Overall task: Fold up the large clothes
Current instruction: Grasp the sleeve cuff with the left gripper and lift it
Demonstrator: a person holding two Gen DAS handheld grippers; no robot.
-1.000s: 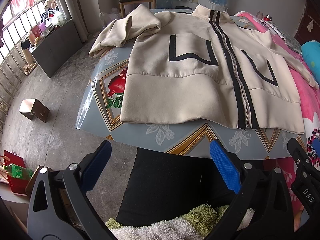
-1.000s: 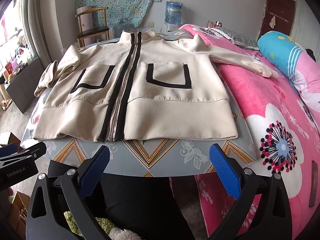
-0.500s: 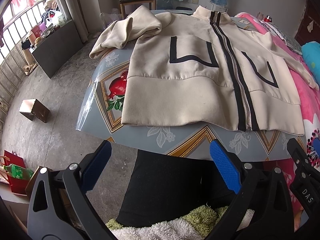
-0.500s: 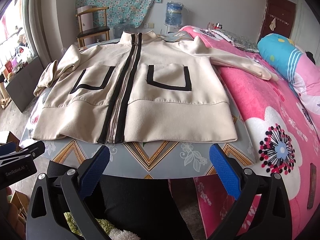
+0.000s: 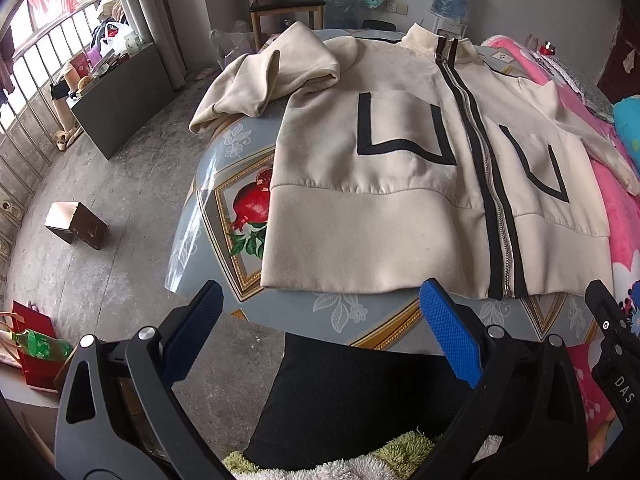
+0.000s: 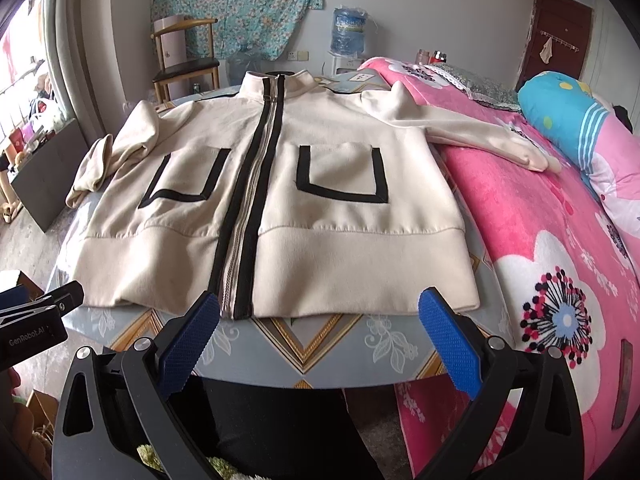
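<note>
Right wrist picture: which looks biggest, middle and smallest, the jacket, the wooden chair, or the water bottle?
1. jacket, by far the largest.
2. wooden chair.
3. water bottle, smallest.
The chair and bottle stand far back by the wall, so they look smaller than they really are.

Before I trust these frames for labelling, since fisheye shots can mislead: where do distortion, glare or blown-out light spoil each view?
Left wrist view: the table edge bows strongly, glare streaks its glossy cover, and the window is blown out; the jacket stays sharp. Right wrist view: the same barrel bend with dark corners, even daylight on the jacket, overexposure only at the far left edge.
</note>
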